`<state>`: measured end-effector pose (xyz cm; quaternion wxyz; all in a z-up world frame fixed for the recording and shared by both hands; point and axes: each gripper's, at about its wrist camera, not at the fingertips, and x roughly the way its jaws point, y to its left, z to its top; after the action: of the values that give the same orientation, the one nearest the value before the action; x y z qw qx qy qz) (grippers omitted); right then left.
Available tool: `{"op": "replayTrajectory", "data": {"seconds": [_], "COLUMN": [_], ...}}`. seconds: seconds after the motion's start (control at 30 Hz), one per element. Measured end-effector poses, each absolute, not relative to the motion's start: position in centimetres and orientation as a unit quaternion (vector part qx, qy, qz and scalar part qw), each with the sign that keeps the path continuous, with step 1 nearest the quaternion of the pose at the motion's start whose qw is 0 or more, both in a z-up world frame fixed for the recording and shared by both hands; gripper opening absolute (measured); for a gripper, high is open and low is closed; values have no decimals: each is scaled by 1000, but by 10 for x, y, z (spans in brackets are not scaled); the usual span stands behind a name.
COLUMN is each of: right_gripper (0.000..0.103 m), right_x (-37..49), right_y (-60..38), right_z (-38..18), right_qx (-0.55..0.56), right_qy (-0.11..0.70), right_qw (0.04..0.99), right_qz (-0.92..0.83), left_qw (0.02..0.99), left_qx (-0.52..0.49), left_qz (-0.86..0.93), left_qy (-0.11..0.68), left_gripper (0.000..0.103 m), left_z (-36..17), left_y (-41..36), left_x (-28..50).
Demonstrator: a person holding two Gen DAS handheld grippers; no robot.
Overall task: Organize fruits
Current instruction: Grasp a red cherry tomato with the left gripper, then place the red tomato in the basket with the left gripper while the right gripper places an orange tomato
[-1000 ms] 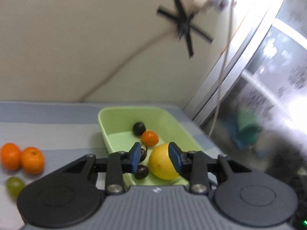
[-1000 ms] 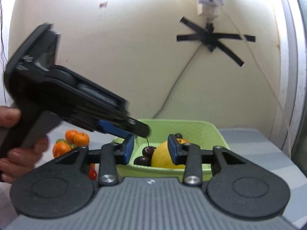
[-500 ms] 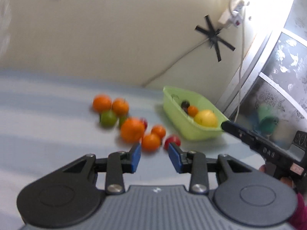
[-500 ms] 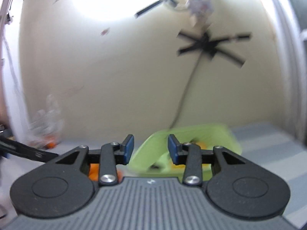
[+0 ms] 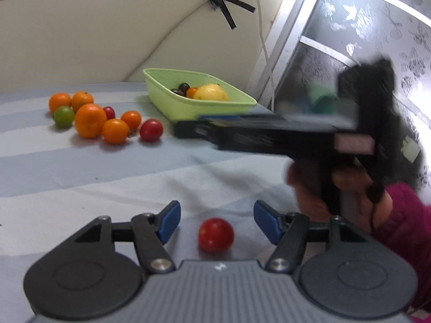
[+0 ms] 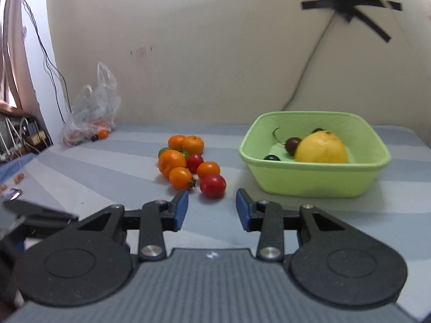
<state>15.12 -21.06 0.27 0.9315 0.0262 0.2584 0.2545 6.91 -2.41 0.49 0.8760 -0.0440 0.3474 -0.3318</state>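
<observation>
My left gripper [image 5: 216,222] stood wide open, holding nothing, one red tomato [image 5: 215,235] lying between its fingers. My right gripper [image 6: 212,210] was open and empty. The green basin [image 6: 309,179] held one lemon [image 6: 320,148] and two visible cherries.

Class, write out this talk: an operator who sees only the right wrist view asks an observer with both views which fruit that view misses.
Operator: Is any fruit lying apart from the pile?
Observer: Yes. One red tomato lies alone on the cloth, between the open fingers of the left tool, not gripped.
Operator: Does the lemon in the basin hide anything?
Observer: Yes, a small orange fruit sits right beside it.
</observation>
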Motion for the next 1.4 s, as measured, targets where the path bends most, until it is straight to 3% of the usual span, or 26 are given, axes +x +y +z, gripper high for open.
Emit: {"op": "replayTrajectory", "data": {"seconds": [0.1, 0.17, 0.23, 0.53, 0.63, 0.83, 0.97, 1.3, 1.4], "right_gripper": [42, 42, 42, 41, 33, 33, 33, 33, 33], "right_x": [159, 163, 168, 195, 188, 154, 128, 108, 105], "right_y": [-192, -179, -163, -121, -115, -140, -181, -241, -233], "right_z": [3, 7, 8, -12, -17, 2, 13, 8, 0], "right_qx": [1, -23, -52, -166, -205, -128, -64, 17, 17], "right_qy": [253, 243, 238, 265, 242, 215, 195, 208, 219], "right_qw": [929, 928, 924, 897, 900, 922, 943, 956, 949], "right_qz": [271, 281, 296, 314, 300, 295, 263, 205, 224], "left_qw": [879, 884, 885, 907, 914, 913, 909, 891, 893], "left_qx": [-15, -1, -15, -62, -74, -74, -86, -174, -159], "left_qz": [-323, -320, -324, -265, -234, -236, -263, -283, -286], "left_qy": [350, 340, 335, 322, 322, 324, 312, 308, 309], "left_gripper": [56, 36, 28, 28, 29, 28, 14, 16, 48], "left_z": [-2, -3, -3, 0, 1, 0, 8, 28, 29], "left_y": [-33, -34, -26, 32, 50, 51, 45, 57, 60], "left_x": [64, 60, 60, 54, 61, 67, 80, 111, 91]}}
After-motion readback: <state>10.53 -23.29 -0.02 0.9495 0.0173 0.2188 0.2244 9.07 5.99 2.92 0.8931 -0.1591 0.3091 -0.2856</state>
